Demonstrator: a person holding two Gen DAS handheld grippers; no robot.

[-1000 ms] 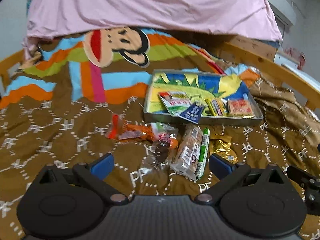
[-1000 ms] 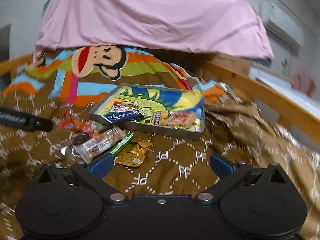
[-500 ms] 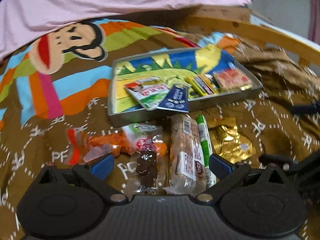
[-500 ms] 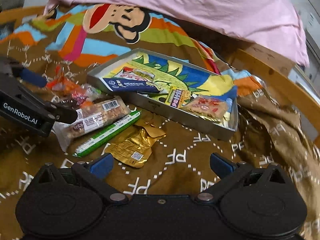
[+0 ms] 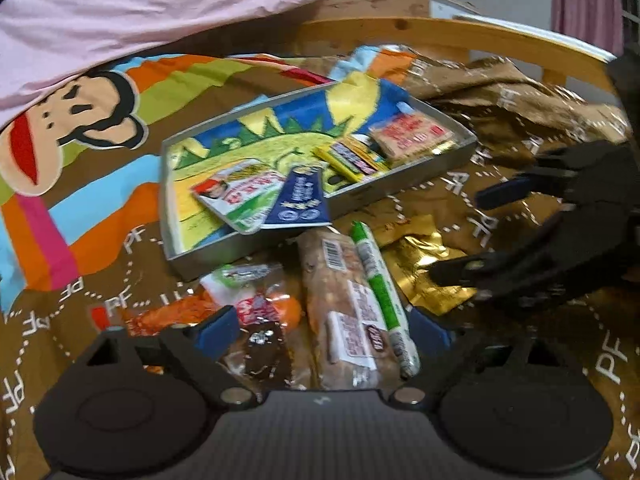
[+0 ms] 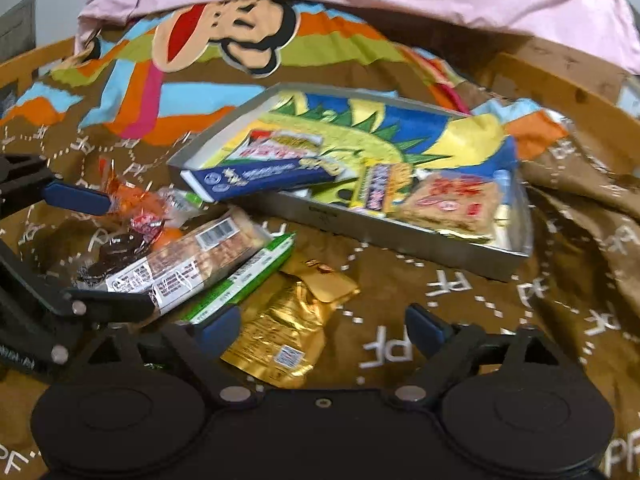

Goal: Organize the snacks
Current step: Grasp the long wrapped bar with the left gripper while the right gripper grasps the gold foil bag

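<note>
Loose snacks lie on the brown blanket (image 5: 460, 200) just near of the metal tray (image 5: 400, 188): the nut bar (image 5: 344, 300) between the closing left gripper (image 5: 324, 326) jaws, the gold pouch (image 6: 288, 320) between the closing right gripper (image 6: 324, 326) jaws, neither gripped

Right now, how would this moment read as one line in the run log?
task: organize snacks | left gripper: closing over nut bar | right gripper: closing over gold pouch | tray: partly filled
</note>
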